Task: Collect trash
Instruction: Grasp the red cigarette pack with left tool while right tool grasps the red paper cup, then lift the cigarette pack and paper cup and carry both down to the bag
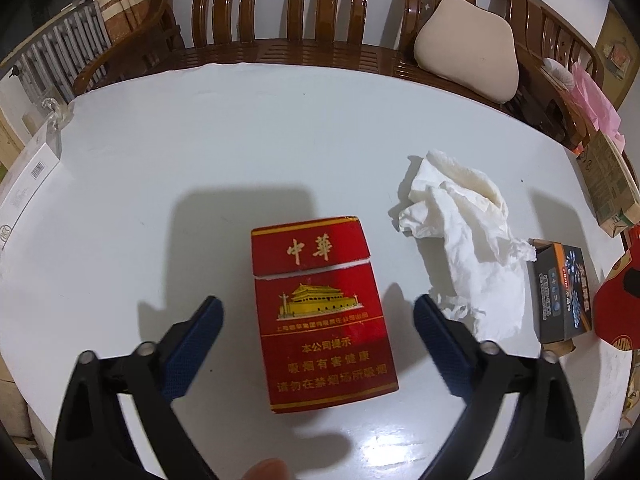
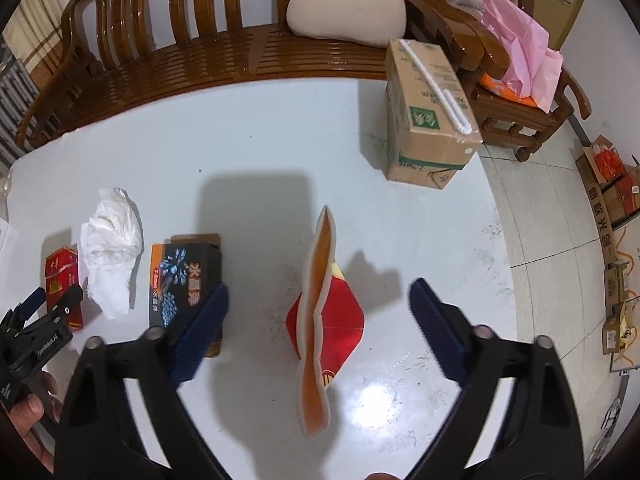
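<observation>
The left wrist view looked forward and steeply down over the white table (image 1: 160,152), close above a red cigarette pack (image 1: 320,312) at frame centre, with the wooden bench (image 1: 280,20) across the top. The right wrist view sat further right, as near, facing the same bench (image 2: 200,40). Both shared the crumpled tissue (image 1: 460,240) (image 2: 112,252), the dark box (image 1: 560,292) (image 2: 180,276) and the pack (image 2: 60,276), lower left there.

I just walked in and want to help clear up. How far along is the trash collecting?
Nothing looks collected yet. The cigarette pack, tissue, dark box and red carton all lie on the table. In hand: nothing; the left gripper is open around the pack, the right gripper open around the carton. All four pieces are left.
</observation>
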